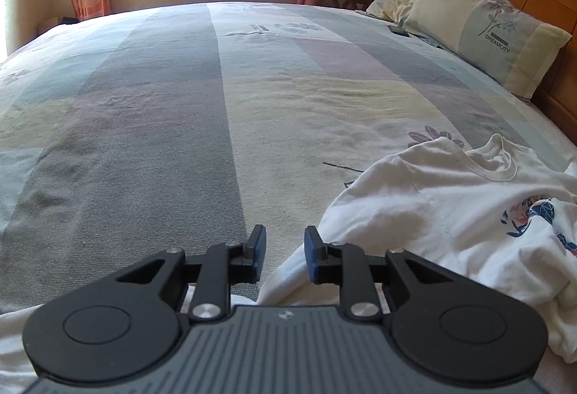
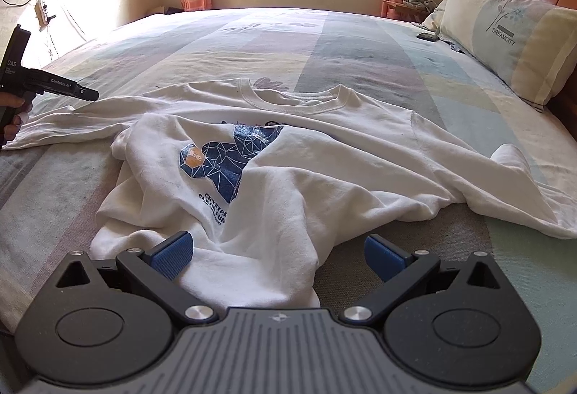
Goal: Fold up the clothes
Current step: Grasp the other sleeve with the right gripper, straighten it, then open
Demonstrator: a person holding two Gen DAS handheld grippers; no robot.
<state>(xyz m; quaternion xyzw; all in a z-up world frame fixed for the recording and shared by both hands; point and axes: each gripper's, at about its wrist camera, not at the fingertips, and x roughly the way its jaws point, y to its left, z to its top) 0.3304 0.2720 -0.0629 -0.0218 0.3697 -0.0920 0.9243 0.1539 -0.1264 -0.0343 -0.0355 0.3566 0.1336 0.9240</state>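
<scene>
Bedspread [image 1: 151, 98] lies bare across the upper left. White T-shirt [image 2: 324, 156] sprawls mid-frame, hem between right gripper [image 2: 277, 253] fingers spread wide; left gripper [image 1: 285, 249] fingers narrowly apart, unclamped, sleeve edge just below.

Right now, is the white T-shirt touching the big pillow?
Apart. The right wrist view shows a strip of bare bedsheet between the T-shirt sleeve and the pillow.

One white T-shirt [image 2: 324, 148], two pillows [image 1: 483, 26], two tongs [image 2: 277, 255].
</scene>
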